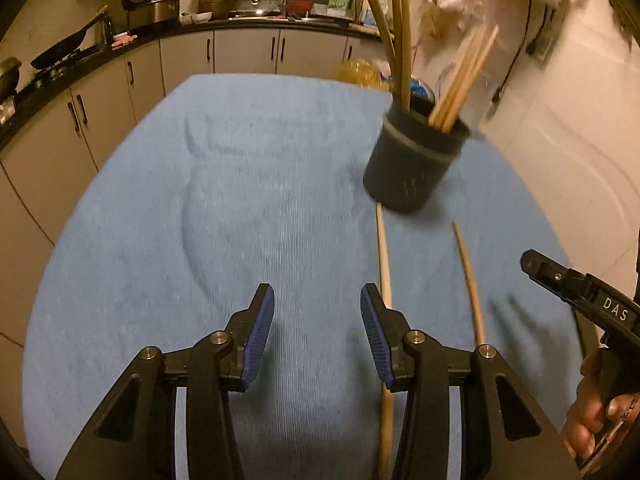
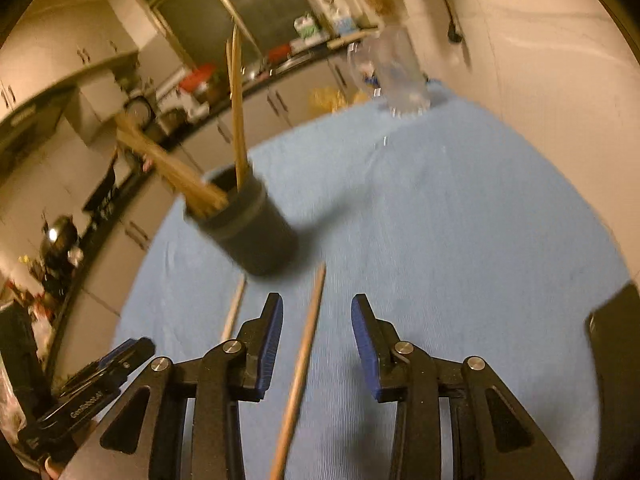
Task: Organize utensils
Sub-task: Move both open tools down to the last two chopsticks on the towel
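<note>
A dark round holder [image 1: 412, 160] [image 2: 252, 228] stands on the blue towel [image 1: 240, 200] [image 2: 460, 240] with several wooden chopsticks and long utensils upright in it. Two loose chopsticks lie on the towel in front of it. My left gripper [image 1: 317, 300] is open and empty over the towel, and one chopstick [image 1: 385, 264] [image 2: 236, 308] runs under its right finger. My right gripper [image 2: 317, 312] is open, the other chopstick [image 2: 308, 340] [image 1: 472, 280] lying between its blue pads, which stand apart from it.
Kitchen counter and cabinets [image 1: 180, 60] curve along the far and left sides. A clear bottle [image 2: 400, 76] stands at the towel's far end. A dark object [image 2: 616, 360] sits at the right edge. A hand [image 1: 592, 412] grips the right tool.
</note>
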Demonstrator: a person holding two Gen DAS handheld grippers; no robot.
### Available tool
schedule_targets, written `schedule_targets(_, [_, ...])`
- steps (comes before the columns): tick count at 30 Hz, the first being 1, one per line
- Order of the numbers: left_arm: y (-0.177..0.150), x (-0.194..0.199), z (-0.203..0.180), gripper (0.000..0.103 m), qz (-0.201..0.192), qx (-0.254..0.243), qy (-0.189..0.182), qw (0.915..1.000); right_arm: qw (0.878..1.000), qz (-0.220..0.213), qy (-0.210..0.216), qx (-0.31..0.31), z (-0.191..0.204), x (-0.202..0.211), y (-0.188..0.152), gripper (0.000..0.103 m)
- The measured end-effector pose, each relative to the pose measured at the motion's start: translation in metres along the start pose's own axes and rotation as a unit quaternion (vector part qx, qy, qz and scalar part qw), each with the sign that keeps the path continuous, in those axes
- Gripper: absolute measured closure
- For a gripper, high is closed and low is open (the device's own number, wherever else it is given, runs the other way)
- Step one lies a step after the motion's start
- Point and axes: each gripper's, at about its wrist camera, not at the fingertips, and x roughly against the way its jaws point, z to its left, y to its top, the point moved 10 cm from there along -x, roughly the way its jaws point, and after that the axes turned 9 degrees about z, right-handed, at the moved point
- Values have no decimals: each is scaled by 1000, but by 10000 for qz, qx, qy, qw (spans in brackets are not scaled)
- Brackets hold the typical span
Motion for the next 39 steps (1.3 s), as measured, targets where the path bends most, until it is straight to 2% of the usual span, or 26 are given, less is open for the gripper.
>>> schedule_targets(4, [-9, 1, 3, 60, 0, -38, 17, 10000, 9991, 325, -113, 227, 10, -17, -19, 64])
schedule_targets(7, [-10, 4, 4, 60, -18, -43, 59, 10000, 9980, 365, -238, 466, 19, -24, -27, 64])
schedule_targets(16, [-11, -3, 0, 60, 100, -73, 48, 9999, 9929, 625, -658, 771, 23, -44, -27, 65])
schedule_targets(22, [-12, -8, 0, 60, 162, -71, 37, 9998, 9892, 718, -794, 1005, 26, -52, -33, 65])
schedule_targets(28, [-12, -11, 1, 60, 216, -23, 27, 9998, 9823, 725, -1094, 1334, 27, -55, -34, 77])
schedule_targets(39, [-12, -12, 0, 60, 247, -54, 39, 9997, 9724, 797, -1294, 1772, 28, -51, -40, 79])
